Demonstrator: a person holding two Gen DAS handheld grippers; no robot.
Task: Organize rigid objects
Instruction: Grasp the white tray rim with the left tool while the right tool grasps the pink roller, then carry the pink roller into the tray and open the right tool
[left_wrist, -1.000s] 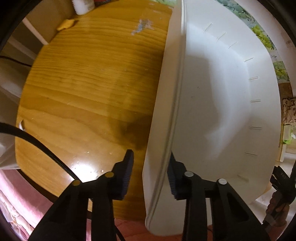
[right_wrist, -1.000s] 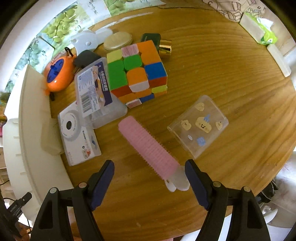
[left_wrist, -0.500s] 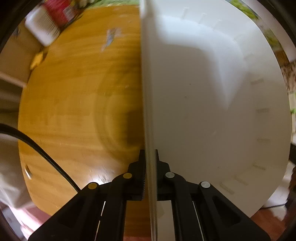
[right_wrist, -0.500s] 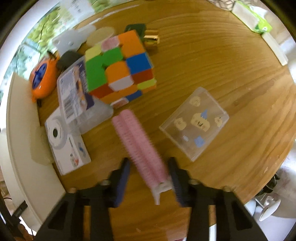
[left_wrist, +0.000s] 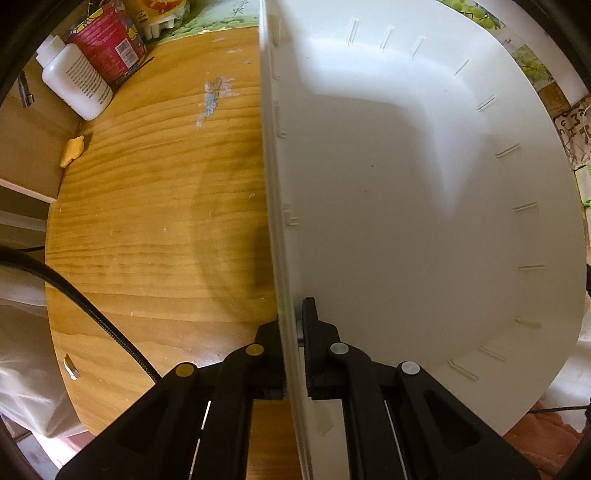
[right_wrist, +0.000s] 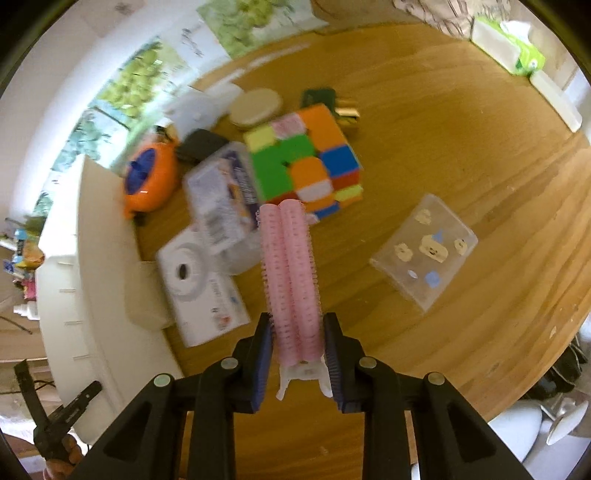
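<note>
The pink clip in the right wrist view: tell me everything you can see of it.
The pink clip is long and narrow, with two parallel pink rolls covered in fine bristly loops, like a hair-roller clip, and a white plastic pinch end nearest the camera. It looks like plastic with a fuzzy surface. The right tool is shut on its near end, one pad on each side. It points away from the camera towards the cube. Whether it rests on the table cannot be told.
</note>
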